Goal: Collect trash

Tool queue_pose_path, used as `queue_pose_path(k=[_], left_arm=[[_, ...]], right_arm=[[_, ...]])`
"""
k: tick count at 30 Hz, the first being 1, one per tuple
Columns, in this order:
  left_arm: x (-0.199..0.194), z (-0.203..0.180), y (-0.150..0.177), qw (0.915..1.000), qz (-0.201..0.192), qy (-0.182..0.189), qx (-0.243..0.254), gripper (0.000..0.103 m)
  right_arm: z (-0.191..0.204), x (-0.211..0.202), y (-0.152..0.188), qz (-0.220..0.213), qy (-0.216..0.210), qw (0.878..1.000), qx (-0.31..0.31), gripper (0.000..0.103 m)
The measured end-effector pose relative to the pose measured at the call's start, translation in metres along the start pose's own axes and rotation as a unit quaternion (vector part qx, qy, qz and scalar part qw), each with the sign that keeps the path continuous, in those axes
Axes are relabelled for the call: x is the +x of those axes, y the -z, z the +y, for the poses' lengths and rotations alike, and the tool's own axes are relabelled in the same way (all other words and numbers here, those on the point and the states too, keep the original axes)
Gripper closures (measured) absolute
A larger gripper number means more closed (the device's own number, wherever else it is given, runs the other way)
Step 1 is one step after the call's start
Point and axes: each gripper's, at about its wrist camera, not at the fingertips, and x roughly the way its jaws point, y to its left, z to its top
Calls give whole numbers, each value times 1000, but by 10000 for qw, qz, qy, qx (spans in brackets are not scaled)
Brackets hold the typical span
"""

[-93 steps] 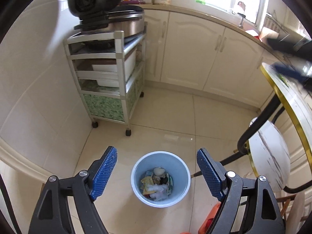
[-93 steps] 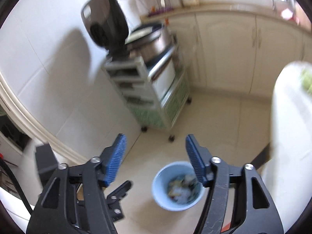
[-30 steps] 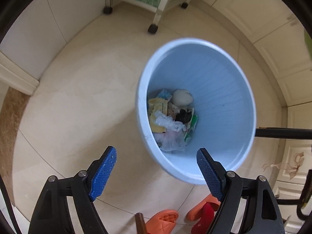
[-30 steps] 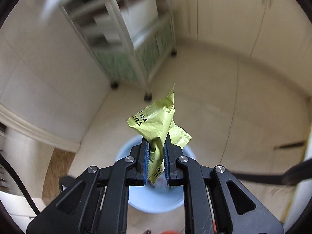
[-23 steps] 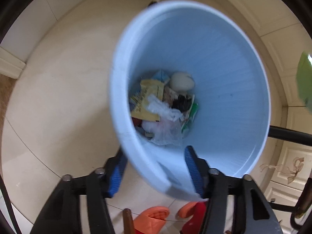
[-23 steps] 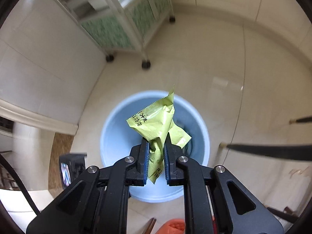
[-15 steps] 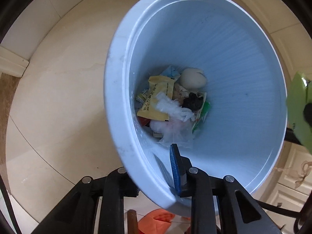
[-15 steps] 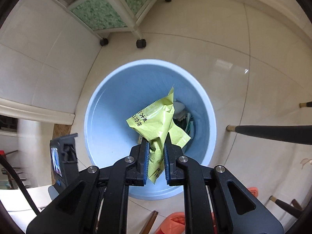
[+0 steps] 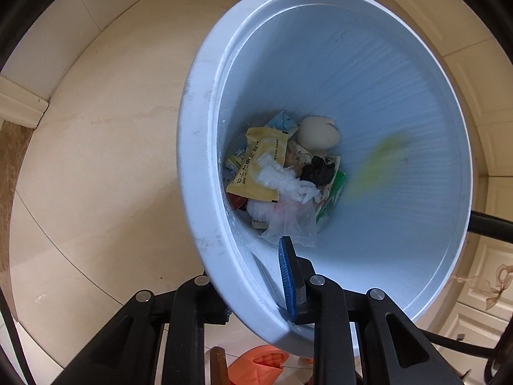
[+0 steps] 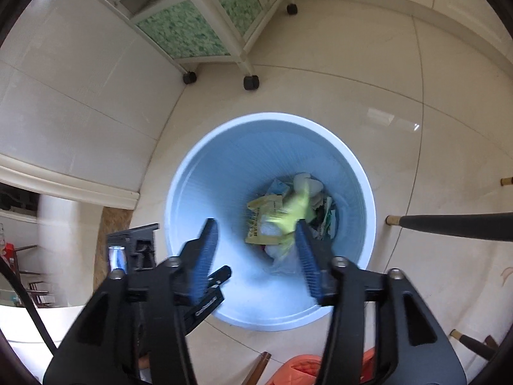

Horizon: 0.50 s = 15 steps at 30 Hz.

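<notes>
A light-blue trash bin (image 9: 198, 128) stands on the tiled floor, tipped toward me. My left gripper (image 9: 256, 266) is shut on its near rim, one blue pad (image 9: 288, 279) inside, the other finger hidden behind the wall. The bin holds several wrappers, a tissue and an eggshell-like lump (image 9: 317, 134). In the right wrist view my right gripper (image 10: 256, 227) hangs over the bin (image 10: 179, 192), its jaws opening. The yellow-green wrapper (image 10: 293, 211) is free of the pads and falls, blurred, into the bin. It shows as a green streak (image 9: 378, 163) in the left wrist view.
A wheeled metal cart (image 10: 198, 16) stands beyond the bin by the tiled wall. Dark furniture legs (image 10: 449, 224) cross at the right. Orange slippers (image 9: 256, 362) lie on the floor near the bin. White cabinet doors (image 9: 481, 272) line the right side.
The left gripper came down and shut on the bin's rim, tipping it. The right gripper sank over the bin with the wrapper, then its jaws parted and the wrapper dropped.
</notes>
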Motion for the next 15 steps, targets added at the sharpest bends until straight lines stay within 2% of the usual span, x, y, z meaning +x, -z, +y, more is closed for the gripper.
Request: queue_pose_path(k=[2, 4, 5, 6, 8, 12, 14, 15], left_arm=[[0, 1, 0, 10000, -9, 30, -14, 81], [-19, 9, 2, 10000, -25, 56, -37, 76], [-21, 11, 3, 10000, -36, 22, -56, 69], [-24, 12, 4, 10000, -49, -31, -78, 52], [-37, 19, 8, 9997, -158, -53, -178, 37], [-81, 32, 24, 9990, -395, 38, -184, 37], [-112, 37, 35, 9976, -661, 107, -182, 37], [-135, 40, 44, 9955, -924, 125, -151, 35]], right_arm=[[4, -11, 1, -76, 125, 9999, -36, 51], [8, -24, 1, -164, 199, 9997, -47, 50], [11, -32, 3, -211, 242, 9995, -51, 48], [14, -40, 4, -259, 280, 9993, -63, 47], [22, -59, 8, -388, 389, 9984, -104, 45], [45, -101, 17, -643, 516, 9963, -252, 43], [60, -123, 23, -796, 552, 9946, -366, 41], [70, -137, 28, -916, 566, 9932, -443, 41]])
